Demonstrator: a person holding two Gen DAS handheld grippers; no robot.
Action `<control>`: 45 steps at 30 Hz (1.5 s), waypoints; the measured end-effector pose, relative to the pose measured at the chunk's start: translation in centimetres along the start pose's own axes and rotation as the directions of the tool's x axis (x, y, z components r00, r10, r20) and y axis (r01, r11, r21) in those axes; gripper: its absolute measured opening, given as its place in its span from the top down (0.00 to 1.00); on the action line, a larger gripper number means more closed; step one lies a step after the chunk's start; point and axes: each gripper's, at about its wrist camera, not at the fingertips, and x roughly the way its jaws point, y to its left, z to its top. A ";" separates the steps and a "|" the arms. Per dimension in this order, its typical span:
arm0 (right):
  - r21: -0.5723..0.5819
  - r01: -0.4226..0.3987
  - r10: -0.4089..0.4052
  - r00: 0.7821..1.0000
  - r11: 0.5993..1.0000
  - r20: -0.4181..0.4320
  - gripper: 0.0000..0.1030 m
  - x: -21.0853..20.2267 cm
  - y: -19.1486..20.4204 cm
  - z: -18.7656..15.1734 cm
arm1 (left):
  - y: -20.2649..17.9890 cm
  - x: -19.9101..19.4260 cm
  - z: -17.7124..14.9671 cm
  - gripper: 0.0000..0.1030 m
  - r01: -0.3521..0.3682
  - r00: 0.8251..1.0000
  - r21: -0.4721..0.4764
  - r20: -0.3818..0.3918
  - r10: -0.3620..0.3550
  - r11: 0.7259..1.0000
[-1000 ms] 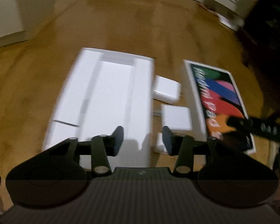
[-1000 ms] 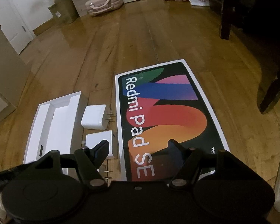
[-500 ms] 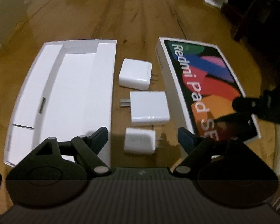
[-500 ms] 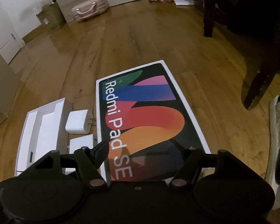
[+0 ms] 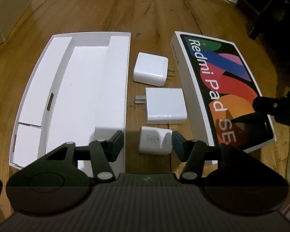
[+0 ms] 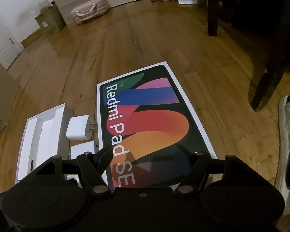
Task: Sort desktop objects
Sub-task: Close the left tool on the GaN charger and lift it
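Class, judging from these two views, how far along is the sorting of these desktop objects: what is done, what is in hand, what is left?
Done: nothing visibly; the white tray holds no charger.

In hand: the open left gripper brackets the nearest charger, not gripping. The open right gripper hangs over the Redmi Pad SE box.

Left: all three chargers, including the middle and far one, lie on the floor.

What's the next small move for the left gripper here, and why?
Probably ease the left gripper straight down and close on the nearest charger. Its jaws are open and already straddle that small white block, which lies free on the floor between the open white tray and the Redmi Pad SE box. The right gripper hangs open over the box, holding nothing.
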 end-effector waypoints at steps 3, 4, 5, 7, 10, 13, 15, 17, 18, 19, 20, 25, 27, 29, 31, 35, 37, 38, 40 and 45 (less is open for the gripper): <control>0.007 0.003 -0.003 1.000 1.000 -0.003 0.27 0.1 -0.2 0.0 | -0.2 -0.7 0.2 0.48 0.037 0.999 -0.003 0.011 -0.037 0.999; 0.010 0.004 -0.004 1.000 1.000 -0.004 0.27 0.1 -0.2 0.0 | -0.3 -0.9 0.2 0.48 0.047 0.999 0.001 0.013 -0.047 0.999; 0.012 0.005 -0.005 1.000 1.000 -0.006 0.27 0.2 -0.3 0.0 | -0.4 -0.9 0.3 0.48 0.055 0.998 0.009 0.016 -0.055 0.998; 0.014 0.005 -0.005 1.000 1.000 -0.007 0.27 0.2 -0.3 0.0 | -0.5 -0.3 0.1 0.48 0.075 0.997 0.013 0.017 -0.076 0.997; 0.005 0.004 -0.004 1.000 1.000 -0.005 0.27 0.1 -0.2 0.0 | -0.2 1.2 -0.6 0.48 0.072 0.997 -0.007 -0.016 -0.072 0.997; 0.000 0.005 -0.005 1.000 1.000 -0.003 0.27 0.0 -0.1 -0.1 | -0.5 2.0 -0.9 0.48 0.028 0.999 0.027 -0.017 -0.027 0.999; 0.002 0.007 -0.007 1.000 1.000 -0.005 0.27 0.1 -0.2 -0.1 | -0.4 2.2 -0.9 0.48 0.045 0.999 0.015 -0.003 -0.045 0.999; 0.004 0.010 -0.010 1.000 1.000 -0.008 0.27 0.3 -0.3 -0.1 | -0.4 2.3 -0.9 0.48 0.053 0.998 0.013 0.017 -0.053 0.999; 0.004 0.012 -0.012 1.000 1.000 -0.009 0.27 0.3 -0.3 -0.1 | -0.4 2.4 -0.9 0.48 0.052 0.998 0.018 0.029 -0.053 0.998; 0.004 0.014 -0.014 1.000 1.000 -0.009 0.27 0.3 -0.3 -0.2 | -0.5 2.5 -0.9 0.50 0.053 0.998 0.026 0.037 -0.054 0.998; 0.003 0.016 -0.016 1.000 1.000 -0.010 0.27 0.3 -0.3 -0.2 | -0.6 2.6 -0.9 0.52 0.054 0.998 0.033 0.040 -0.055 0.998; -0.003 0.018 -0.018 1.000 1.000 -0.011 0.27 0.4 -0.1 -0.2 | -0.7 3.3 -1.3 0.58 0.050 0.998 0.040 0.020 -0.051 0.998; -0.005 0.018 -0.018 1.000 1.000 -0.012 0.27 0.3 -0.1 -0.3 | -0.7 3.4 -1.3 0.58 0.051 0.998 0.037 0.023 -0.052 0.998; -0.005 0.019 -0.019 1.000 1.000 -0.011 0.27 0.3 -0.1 -0.3 | -0.7 3.4 -1.2 0.58 0.049 0.999 0.039 0.022 -0.050 0.998; -0.004 0.019 -0.019 1.000 1.000 -0.012 0.27 0.3 -0.2 -0.3 | -0.7 3.4 -1.2 0.58 0.048 0.998 0.038 0.027 -0.049 0.998; -0.004 0.022 -0.022 1.000 1.000 -0.012 0.27 0.3 -0.2 -0.3 | -0.8 3.3 -1.4 0.59 0.036 0.999 0.044 0.030 -0.038 0.998; -0.002 0.023 -0.023 1.000 1.000 -0.013 0.27 0.4 -0.3 -0.3 | -1.0 3.2 -1.4 0.59 0.040 0.999 0.068 0.020 -0.042 0.997; -0.001 0.024 -0.024 1.000 1.000 -0.013 0.27 0.4 -0.3 -0.3 | -1.0 3.2 -1.5 0.59 0.041 0.999 0.069 0.014 -0.042 0.997; 0.001 0.023 -0.023 1.000 1.000 -0.013 0.27 0.4 -0.3 -0.3 | -1.0 3.0 -1.6 0.59 0.038 0.999 0.062 0.008 -0.038 0.997; 0.001 0.024 -0.024 1.000 1.000 -0.013 0.27 0.3 -0.4 -0.3 | -0.9 2.4 -1.9 0.59 0.038 0.999 0.052 -0.003 -0.038 0.998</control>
